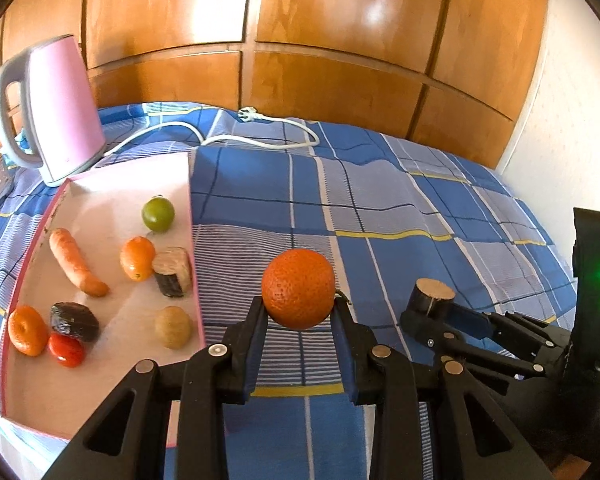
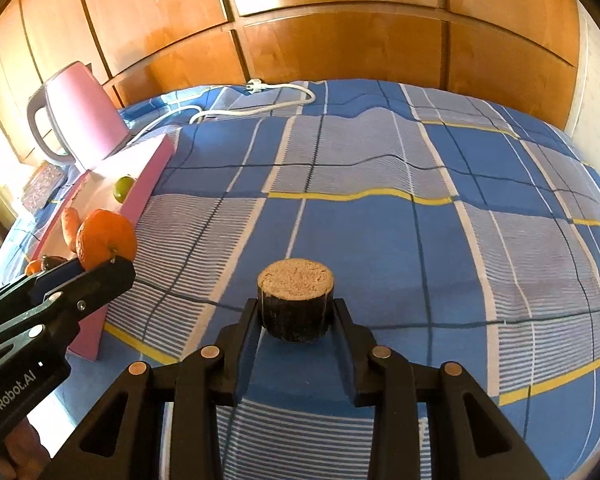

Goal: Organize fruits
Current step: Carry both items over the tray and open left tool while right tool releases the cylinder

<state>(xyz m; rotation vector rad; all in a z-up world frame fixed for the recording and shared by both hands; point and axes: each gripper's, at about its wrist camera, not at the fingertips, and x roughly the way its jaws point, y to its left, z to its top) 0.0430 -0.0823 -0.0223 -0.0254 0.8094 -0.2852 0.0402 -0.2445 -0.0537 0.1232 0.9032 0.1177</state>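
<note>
Jaws snug around orange (image 1: 298,288), cork-topped cylinder (image 2: 296,304)

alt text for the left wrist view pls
The left gripper holds an orange in its jaws above a blue checked cloth. Left sits a pink tray of produce; right, the right gripper holds a dark cylinder.

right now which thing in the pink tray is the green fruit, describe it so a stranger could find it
Start at the pink kettle at the far left of the blue checked cloth; the shallow pink tray lies just in front of it. The green fruit sits alone at the tray's far end, nearest the kettle. It is the only green item; its neighbours are orange, red, brown or dark.
</note>
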